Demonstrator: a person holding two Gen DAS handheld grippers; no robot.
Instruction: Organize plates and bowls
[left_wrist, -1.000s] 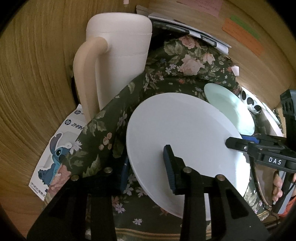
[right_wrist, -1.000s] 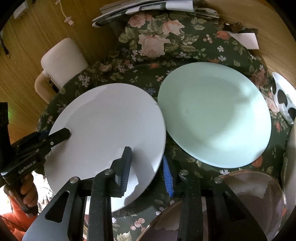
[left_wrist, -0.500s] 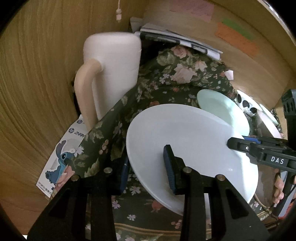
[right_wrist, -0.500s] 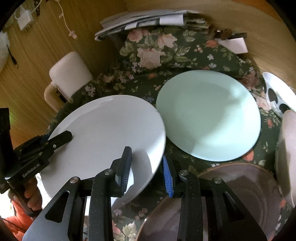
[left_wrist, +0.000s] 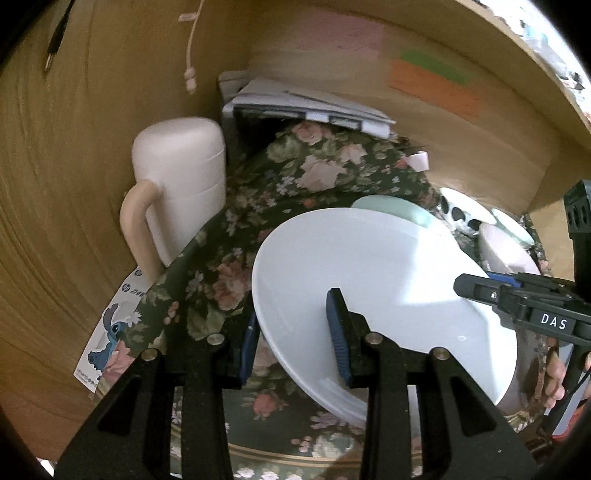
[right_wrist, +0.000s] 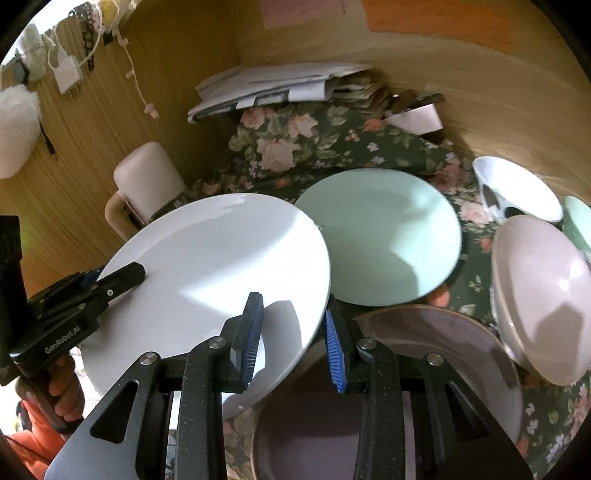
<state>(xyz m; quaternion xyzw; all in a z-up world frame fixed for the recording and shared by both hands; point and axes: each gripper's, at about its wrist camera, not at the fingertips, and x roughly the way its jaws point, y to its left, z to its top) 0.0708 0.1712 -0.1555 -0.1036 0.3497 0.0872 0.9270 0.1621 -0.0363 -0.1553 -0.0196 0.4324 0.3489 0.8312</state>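
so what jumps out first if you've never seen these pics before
The big white plate fills the middle, clamped at opposite rim edges by the left gripper and the right gripper and tilted above the floral cloth. Just behind it lies a mint green plate, with a brown plate near the camera in the right wrist view.

3 plates (right_wrist: 221, 258), 3 bowls (right_wrist: 539, 310)
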